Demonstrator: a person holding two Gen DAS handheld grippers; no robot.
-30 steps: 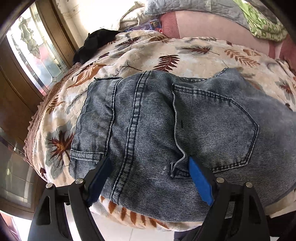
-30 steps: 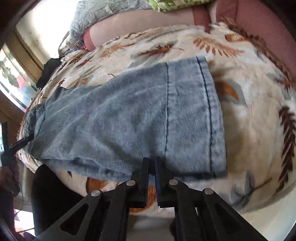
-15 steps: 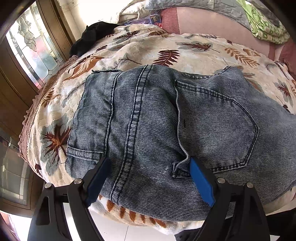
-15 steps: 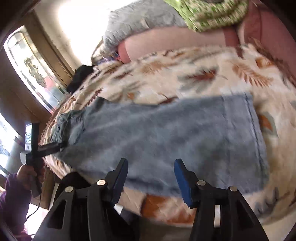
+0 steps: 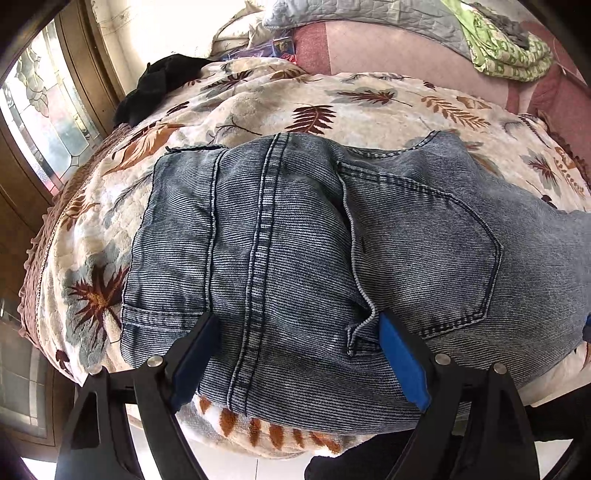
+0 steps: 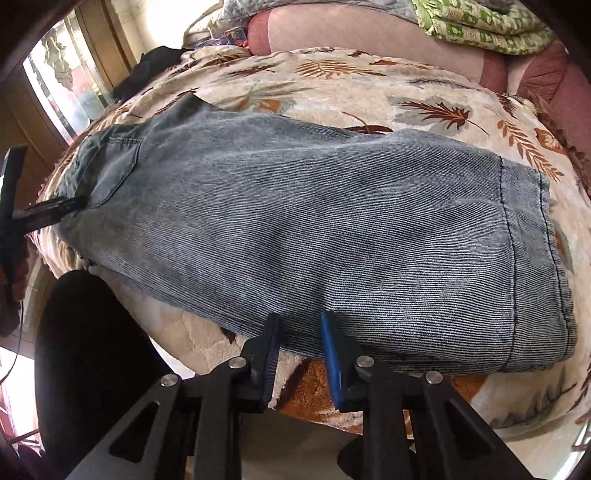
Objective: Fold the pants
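My right gripper (image 6: 299, 354) has let go, slid along the near edge and is closing again at six o'clock on the pants (image 6: 314, 229), flat on the blanket (image 6: 424, 92), so another fold comes next, while my left gripper (image 5: 295, 362) stays wide apart.

Pants (image 5: 314, 258) lie flat on the blanket (image 5: 332, 99), lengthwise along its near edge. My left gripper (image 5: 295, 354) sits over the waist end, fingers wide apart, the waistband between them. My right gripper (image 6: 297, 343) is at the near edge of the leg, jaws closing, pads just short of the fabric as far as I can tell. In the right view the hem (image 6: 532, 258) is to the right, the pocket (image 6: 118, 166) far left. Dark clothing (image 5: 159, 85) lies at the blanket's far left corner. A quilt (image 6: 480, 22) sits behind, far right.
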